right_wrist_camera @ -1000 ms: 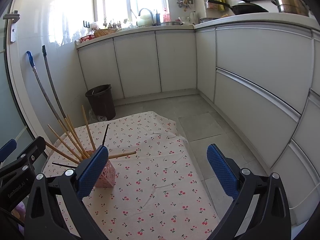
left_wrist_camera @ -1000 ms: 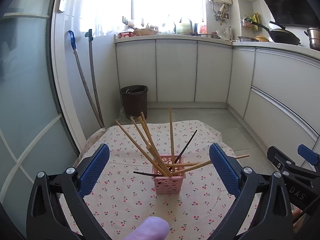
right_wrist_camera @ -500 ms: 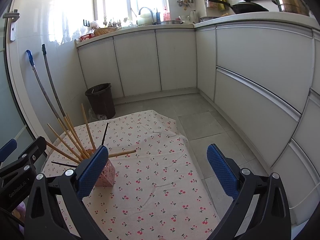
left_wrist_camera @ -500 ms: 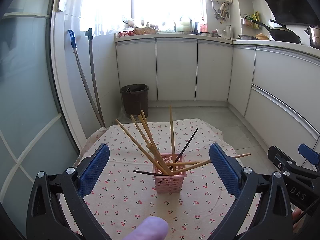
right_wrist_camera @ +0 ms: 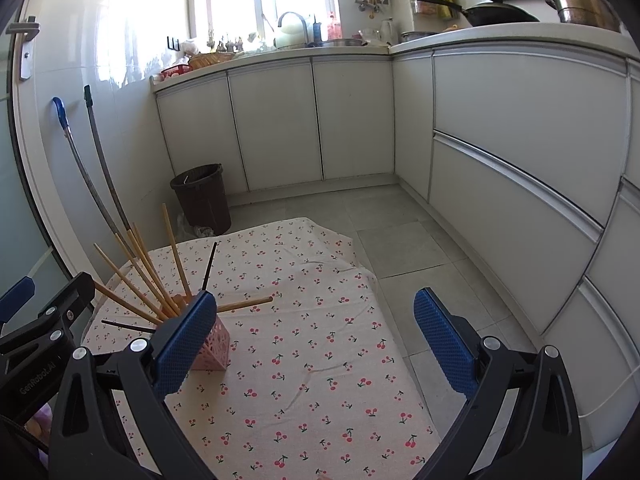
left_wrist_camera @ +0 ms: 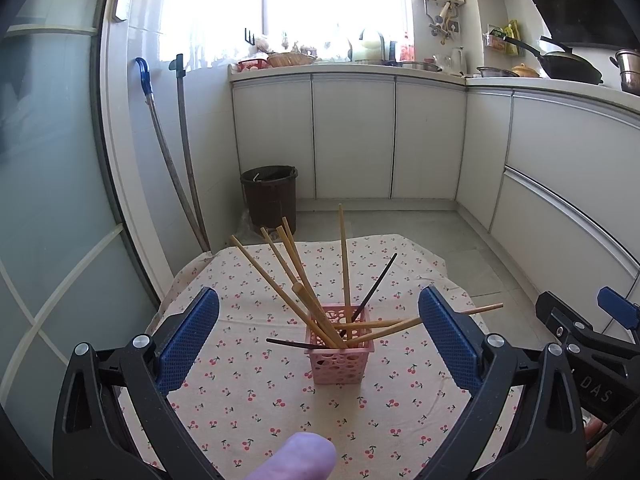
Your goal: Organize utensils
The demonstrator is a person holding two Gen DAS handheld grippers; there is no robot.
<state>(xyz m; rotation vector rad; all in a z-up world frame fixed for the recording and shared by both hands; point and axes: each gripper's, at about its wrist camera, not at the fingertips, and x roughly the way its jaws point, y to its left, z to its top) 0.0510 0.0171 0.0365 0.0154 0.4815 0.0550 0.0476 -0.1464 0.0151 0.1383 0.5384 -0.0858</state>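
- Currently both grippers are empty, fingers spread wide apart on each.
- Left gripper (left_wrist_camera: 319,340) sits low over the cherry-print cloth (left_wrist_camera: 248,396), facing the pink perforated basket (left_wrist_camera: 340,364), which appears between its blue pads but farther out, not touched.
- Basket stands upright on the cloth; the cloth lies on the tiled floor (right_wrist_camera: 400,232).
- Wooden chopsticks (left_wrist_camera: 294,276) fan out of the basket: several lean left and away, one is near upright, two lie almost flat across the rim pointing right.
- Two black chopsticks (left_wrist_camera: 376,284) in the same basket: one leans up to the right, one pokes out low to the left.
- Right gripper (right_wrist_camera: 316,336) is over the right part of the cloth, aimed at bare cloth and floor; the basket (right_wrist_camera: 216,350) is partly hidden behind its left finger (right_wrist_camera: 184,340).
- Each gripper shows at the edge of the other's view: they are side by side, apart.
- Gloved fingertip (left_wrist_camera: 296,458) at the bottom edge of the left wrist view.
- Background: brown waste bin (left_wrist_camera: 270,196) against white cabinets (left_wrist_camera: 352,136), two long handles (left_wrist_camera: 176,160) leaning on the wall, wok (left_wrist_camera: 568,66) and pot (right_wrist_camera: 582,8) on the tabletop.
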